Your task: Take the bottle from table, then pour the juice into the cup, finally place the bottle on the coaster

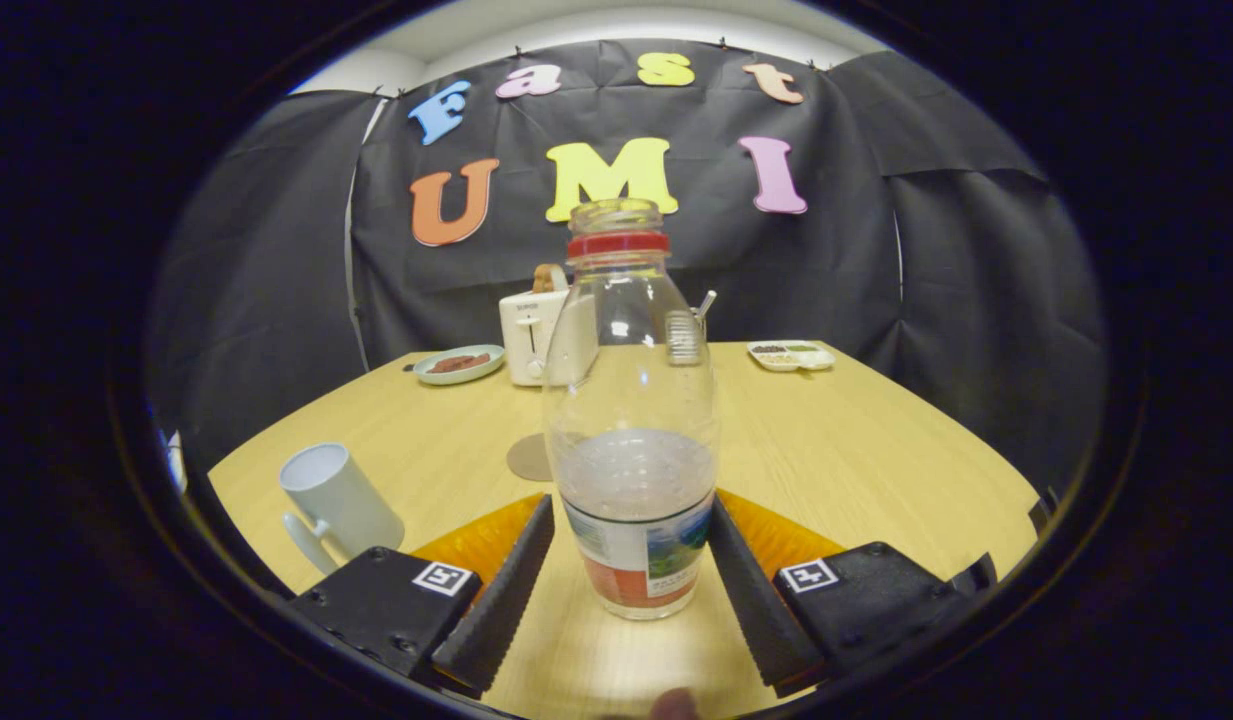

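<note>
Straddling bottle (631,420), tool (631,520) spread, wooden table (856,450)

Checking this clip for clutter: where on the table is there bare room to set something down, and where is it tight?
Bare table runs from the bottle out to the snack tray. Another bare patch lies between mug and coaster. Crowded: the far side with plate and toaster. The gripper brackets the bottle, fingers open.

Cam rides on gripper (631,560), sits low over table (856,450), looks forward along both fingers (fisheye, so edges bend). Faces booth's back wall (876,250). Very close to bottle (631,420), which stands upright between spread fingers.
</note>
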`<action>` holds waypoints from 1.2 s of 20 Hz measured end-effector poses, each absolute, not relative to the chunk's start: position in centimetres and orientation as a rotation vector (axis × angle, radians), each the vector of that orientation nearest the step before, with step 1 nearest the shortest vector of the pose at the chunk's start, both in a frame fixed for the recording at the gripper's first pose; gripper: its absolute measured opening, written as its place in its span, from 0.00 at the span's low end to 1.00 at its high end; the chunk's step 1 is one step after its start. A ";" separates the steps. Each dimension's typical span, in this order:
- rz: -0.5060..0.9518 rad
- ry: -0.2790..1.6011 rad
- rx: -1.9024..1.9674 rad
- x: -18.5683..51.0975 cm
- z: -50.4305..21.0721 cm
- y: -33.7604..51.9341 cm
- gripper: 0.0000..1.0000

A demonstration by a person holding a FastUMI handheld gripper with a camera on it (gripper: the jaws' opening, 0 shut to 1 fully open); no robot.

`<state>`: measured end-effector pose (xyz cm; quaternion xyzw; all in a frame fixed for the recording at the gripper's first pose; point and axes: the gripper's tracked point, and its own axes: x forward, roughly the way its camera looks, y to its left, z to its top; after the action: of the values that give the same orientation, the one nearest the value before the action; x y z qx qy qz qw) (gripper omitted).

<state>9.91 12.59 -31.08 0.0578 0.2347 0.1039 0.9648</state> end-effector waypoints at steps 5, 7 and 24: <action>0.193 0.457 0.126 10.3 -29.9 12.6 0.82; 0.187 0.425 0.069 10.7 -28.5 12.5 0.79; 0.287 0.244 -0.739 12.1 -25.7 19.9 0.77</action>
<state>12.13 19.90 -25.71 -0.3591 0.1187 0.1397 0.9151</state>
